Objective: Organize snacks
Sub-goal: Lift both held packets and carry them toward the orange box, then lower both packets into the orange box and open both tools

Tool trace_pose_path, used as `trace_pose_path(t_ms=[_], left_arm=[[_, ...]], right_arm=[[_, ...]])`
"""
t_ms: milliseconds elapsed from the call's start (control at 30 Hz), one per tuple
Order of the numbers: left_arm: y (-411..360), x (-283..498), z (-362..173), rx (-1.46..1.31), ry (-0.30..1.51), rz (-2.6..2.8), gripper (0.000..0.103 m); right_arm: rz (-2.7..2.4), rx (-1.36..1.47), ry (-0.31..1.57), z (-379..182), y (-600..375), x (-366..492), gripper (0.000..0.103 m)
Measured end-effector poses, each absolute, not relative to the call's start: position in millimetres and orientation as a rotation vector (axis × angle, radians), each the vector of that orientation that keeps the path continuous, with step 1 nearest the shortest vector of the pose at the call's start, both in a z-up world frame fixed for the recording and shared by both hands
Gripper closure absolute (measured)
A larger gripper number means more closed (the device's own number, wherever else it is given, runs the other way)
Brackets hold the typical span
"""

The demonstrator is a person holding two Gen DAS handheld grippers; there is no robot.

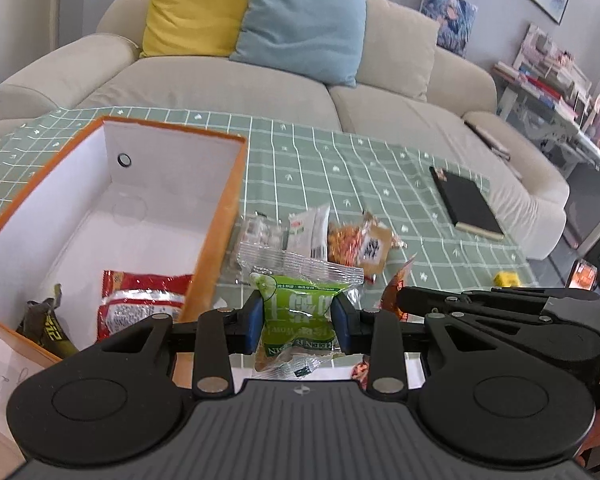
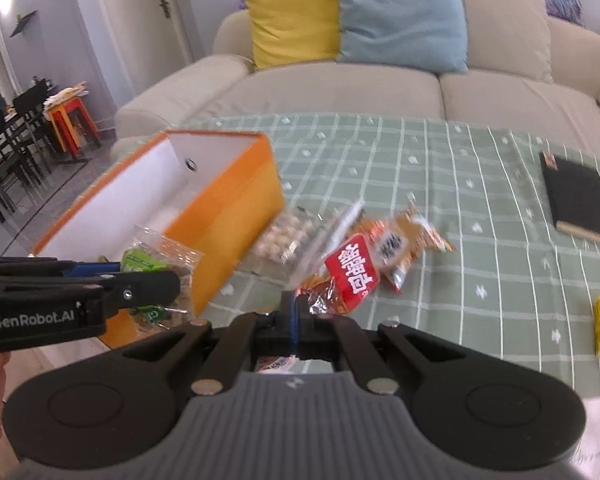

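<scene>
Step in hand: carrying snacks to the orange box (image 1: pixel 220 216), which sits at the tablecloth's (image 1: pixel 380 168) left edge. Your left gripper (image 1: pixel 299 322) pinches a green packet (image 1: pixel 296 312) just beside the box's right wall. Your right gripper (image 2: pixel 296 320) is pressed together on the crimped end of a red packet (image 2: pixel 352 276). Next, you likely need to bring each packet over the box's open top before you let go.

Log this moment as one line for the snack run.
left gripper: shut on green snack packet | right gripper: shut on red snack packet | orange box: two packets inside
</scene>
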State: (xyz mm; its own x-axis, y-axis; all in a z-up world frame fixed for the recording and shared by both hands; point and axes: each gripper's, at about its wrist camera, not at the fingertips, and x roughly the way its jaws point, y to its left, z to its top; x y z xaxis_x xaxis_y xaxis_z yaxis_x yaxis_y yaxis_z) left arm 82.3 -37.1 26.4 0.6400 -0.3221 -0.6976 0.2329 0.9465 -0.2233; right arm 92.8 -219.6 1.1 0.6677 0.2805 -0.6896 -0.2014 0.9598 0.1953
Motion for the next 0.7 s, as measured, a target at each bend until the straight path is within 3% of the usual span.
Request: trace_pose_path(t_ms=[700], left_arm=[[49.2, 116.2, 69.0, -0.134, 0.731, -0.152, 0.064]], right_arm=[[0.463, 0.025, 0.644, 78.3, -129.2, 143.6, 0.103]])
